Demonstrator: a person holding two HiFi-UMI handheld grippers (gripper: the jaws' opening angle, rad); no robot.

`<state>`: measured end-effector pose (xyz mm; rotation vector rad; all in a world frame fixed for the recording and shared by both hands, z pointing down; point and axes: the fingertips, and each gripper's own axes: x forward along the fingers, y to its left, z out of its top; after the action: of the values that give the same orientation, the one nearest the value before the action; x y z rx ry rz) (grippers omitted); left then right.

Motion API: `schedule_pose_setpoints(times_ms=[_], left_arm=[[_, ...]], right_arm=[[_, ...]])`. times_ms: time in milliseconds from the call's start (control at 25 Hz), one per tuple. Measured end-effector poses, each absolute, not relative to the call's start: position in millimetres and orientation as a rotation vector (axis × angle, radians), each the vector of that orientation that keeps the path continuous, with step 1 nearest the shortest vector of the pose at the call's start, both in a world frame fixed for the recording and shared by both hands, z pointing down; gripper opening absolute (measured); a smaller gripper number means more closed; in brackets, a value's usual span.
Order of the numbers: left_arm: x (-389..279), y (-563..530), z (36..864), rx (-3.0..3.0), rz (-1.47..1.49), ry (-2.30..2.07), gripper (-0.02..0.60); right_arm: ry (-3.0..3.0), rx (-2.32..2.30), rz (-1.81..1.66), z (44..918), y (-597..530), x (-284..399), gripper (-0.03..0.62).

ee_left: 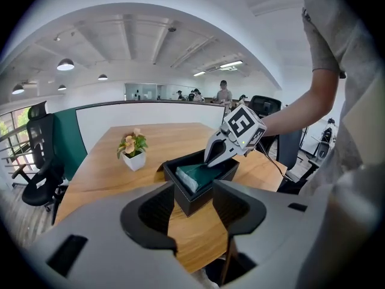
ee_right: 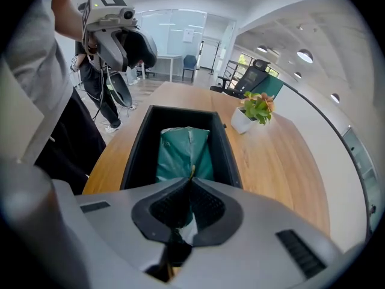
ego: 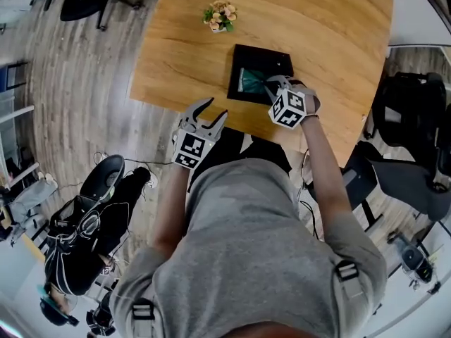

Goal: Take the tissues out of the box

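Though amid office chairs, wooden table with black box, flowerpot

No legible words, brands or numbers in any view. Cubes on left gripper and right gripper: black-and-white square markers only, no letters. Wrapper print on teal tissue pack in black box: too blurred to read.

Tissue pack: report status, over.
Right gripper jaws shut on the tissue pack, pack inside the black box. Left gripper open, empty. Potted plant stands clear.
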<state>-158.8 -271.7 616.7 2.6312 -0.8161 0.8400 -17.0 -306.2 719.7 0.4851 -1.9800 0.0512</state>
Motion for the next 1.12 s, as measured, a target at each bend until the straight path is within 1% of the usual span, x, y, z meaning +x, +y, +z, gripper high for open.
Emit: schedule_pose_setpoints(times_ms=[480,1120], left_arm=[[-143,-279,616,2.742,0.844,-0.658,0.212],[-135,-289,599,2.800,0.791,-0.634,0.207]], right_arm=[[-1.955,0.479,-0.011,724,-305,-14,0.012],[-1.980,0.453,0.039,716,-292,-20,0.009]])
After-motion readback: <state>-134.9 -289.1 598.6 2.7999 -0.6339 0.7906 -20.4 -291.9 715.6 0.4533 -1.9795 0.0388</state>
